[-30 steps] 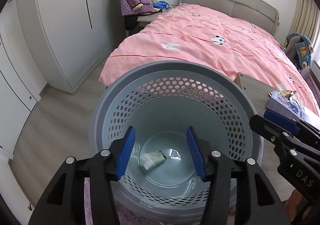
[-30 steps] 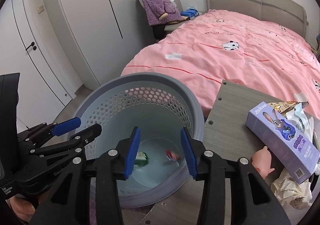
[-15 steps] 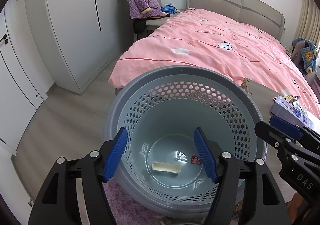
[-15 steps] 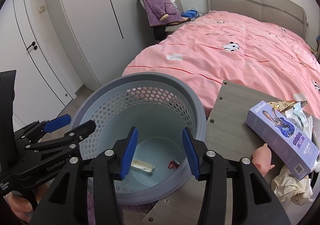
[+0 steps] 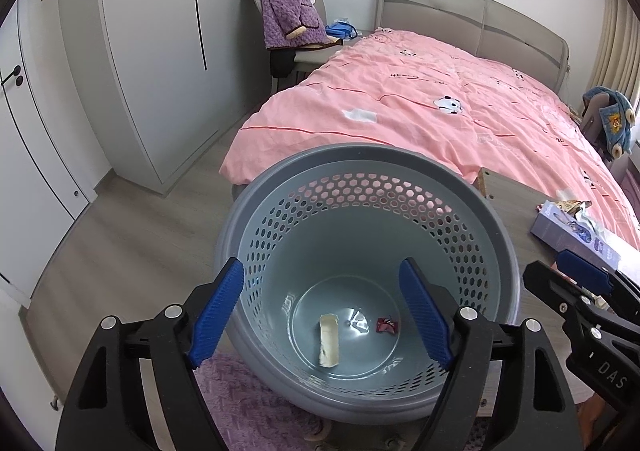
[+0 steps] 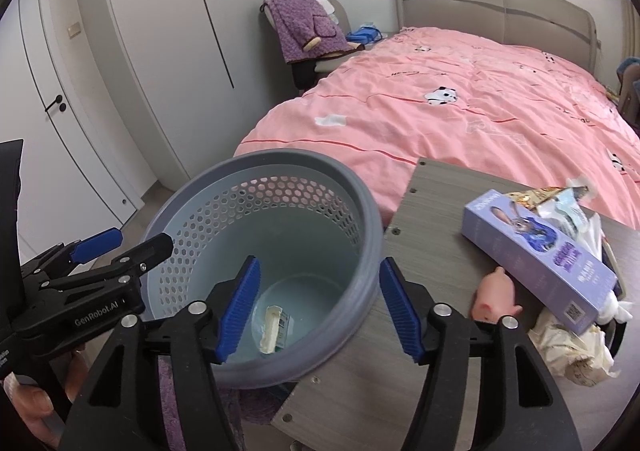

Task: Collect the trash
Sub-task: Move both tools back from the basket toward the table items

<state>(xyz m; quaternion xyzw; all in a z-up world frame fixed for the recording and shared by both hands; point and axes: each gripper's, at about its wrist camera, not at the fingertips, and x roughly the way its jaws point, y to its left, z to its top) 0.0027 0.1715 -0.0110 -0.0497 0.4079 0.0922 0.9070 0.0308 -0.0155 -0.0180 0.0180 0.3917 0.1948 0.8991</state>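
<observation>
A grey perforated trash basket [image 5: 500, 227] stands on the floor beside a grey table; it also shows in the right wrist view [image 6: 352, 187]. A cream tube [image 5: 329, 339] and a small red wrapper [image 5: 387, 325] lie on its bottom. My left gripper [image 5: 322, 309] is open and empty above the basket. My right gripper [image 6: 318, 309] is open and empty over the basket's right rim and the table edge. On the table lie crumpled paper [image 6: 568, 347], a purple box [image 6: 536, 251] and a pink toy pig [image 6: 496, 299].
A bed with a pink cover [image 5: 440, 103] lies behind the basket. A chair with a purple garment [image 5: 288, 11] stands by white wardrobes [image 5: 152, 51]. The grey table [image 6: 432, 219] is to the right. A purple rug [image 5: 240, 403] lies under the basket.
Both grippers have pulled up and back from the basket, and the right one has swung right toward the table. The tube has settled on the basket's bottom. Both jaws have opened wider.
</observation>
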